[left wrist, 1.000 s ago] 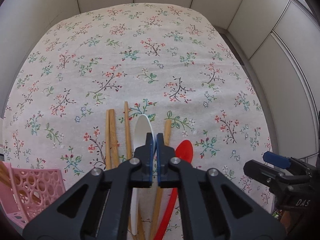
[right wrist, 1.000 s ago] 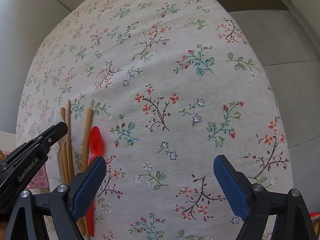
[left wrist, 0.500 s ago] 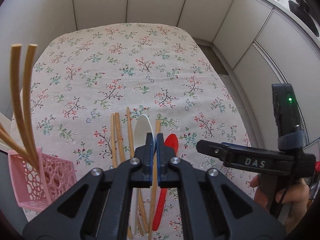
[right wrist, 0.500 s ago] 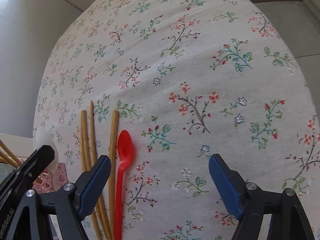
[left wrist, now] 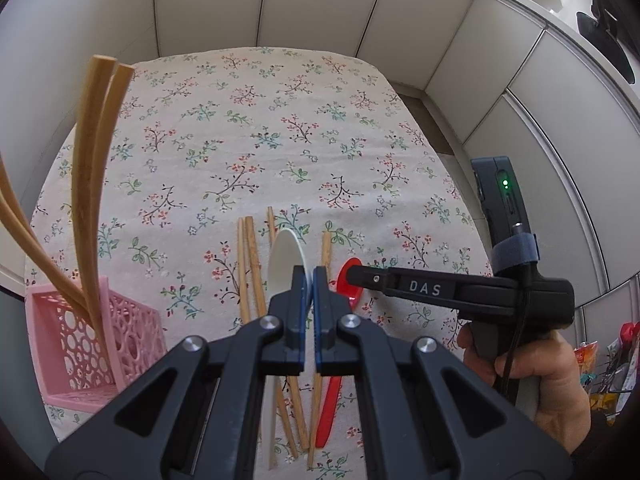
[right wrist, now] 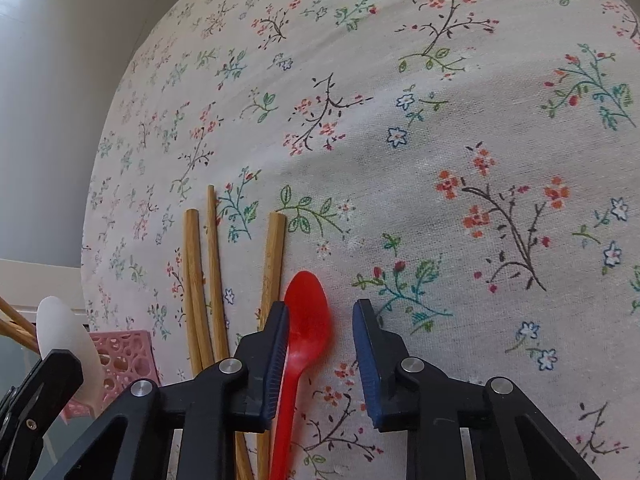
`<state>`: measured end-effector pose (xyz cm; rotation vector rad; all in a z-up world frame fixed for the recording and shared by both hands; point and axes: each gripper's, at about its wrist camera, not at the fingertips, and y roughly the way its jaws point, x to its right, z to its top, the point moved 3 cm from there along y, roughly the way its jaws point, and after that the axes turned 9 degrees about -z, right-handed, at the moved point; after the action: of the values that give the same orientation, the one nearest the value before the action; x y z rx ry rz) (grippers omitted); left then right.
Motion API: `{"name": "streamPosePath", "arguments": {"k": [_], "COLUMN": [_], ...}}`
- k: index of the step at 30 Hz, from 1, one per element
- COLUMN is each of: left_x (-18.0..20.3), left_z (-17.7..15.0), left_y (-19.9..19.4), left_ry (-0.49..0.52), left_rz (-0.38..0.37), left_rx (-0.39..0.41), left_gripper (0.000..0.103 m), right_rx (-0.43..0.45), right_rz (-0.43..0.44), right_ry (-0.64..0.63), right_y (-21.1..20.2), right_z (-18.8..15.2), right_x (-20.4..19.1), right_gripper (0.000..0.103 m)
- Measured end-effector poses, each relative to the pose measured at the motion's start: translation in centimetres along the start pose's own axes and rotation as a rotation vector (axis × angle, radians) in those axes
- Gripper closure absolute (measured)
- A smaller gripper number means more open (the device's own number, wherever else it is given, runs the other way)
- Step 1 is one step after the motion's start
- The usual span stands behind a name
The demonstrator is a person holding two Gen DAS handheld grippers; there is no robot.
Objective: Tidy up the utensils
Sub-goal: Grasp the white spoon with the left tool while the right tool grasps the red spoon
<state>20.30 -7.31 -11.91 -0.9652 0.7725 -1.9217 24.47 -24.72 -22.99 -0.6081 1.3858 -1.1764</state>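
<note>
Your left gripper (left wrist: 307, 280) clamps the white spoon (left wrist: 286, 256); between your right gripper's (right wrist: 322, 322) apart fingers lies the light, slick red spoon (right wrist: 308, 320): pinch its neck.

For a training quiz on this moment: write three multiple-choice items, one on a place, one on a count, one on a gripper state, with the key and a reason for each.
1. Where does the red spoon lie?
A. in the pink basket
B. on the tablecloth between the right gripper's fingers
C. on the floor

2. How many chopsticks stand in the pink basket?
A. one
B. four
C. none

3. What is the left gripper doing?
A. shut on the white spoon
B. wide open and holding nothing
C. shut on a chopstick

Key:
1 B, the right gripper is open with its fingers on either side of the bowl.
2 B, four chopsticks rise from it.
3 A, the white spoon sticks out between the shut fingers.
</note>
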Motion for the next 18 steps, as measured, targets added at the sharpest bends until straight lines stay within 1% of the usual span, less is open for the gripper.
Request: {"name": "streamPosePath", "arguments": {"k": [2, 4, 5, 8, 12, 18], "left_x": [0.1, 0.1, 0.1, 0.2, 0.3, 0.5], "left_z": [-0.1, -0.1, -0.1, -0.2, -0.4, -0.6], "left_y": [0.0, 0.0, 0.0, 0.0, -0.1, -1.0], "left_ry": [0.004, 0.008, 0.008, 0.007, 0.013, 0.022], "left_rz": [-0.003, -0.004, -0.005, -0.006, -0.001, 0.003], "left_rx": [-0.002, -0.001, -0.002, -0.003, 0.000, 0.027], "left_gripper": [0.100, 0.100, 0.100, 0.100, 0.100, 0.100], "right_rx": [0.008, 0.015, 0.015, 0.022, 0.053, 0.140], "right_rz": [0.008, 0.008, 0.006, 0.003, -0.025, -0.010], "right_ry": [-0.016, -0.029, -0.037, -0.049, -0.077, -0.099], "right_y": [0.2, 0.4, 0.5, 0.6, -0.2, -3.4], "right_z": [0.2, 0.2, 0.2, 0.1, -0.1, -0.6], "right_x": [-0.2, -0.3, -0.4, -0.3, -0.3, -0.9], "right_gripper": [0.078, 0.087, 0.093, 0.099, 0.100, 0.101]}}
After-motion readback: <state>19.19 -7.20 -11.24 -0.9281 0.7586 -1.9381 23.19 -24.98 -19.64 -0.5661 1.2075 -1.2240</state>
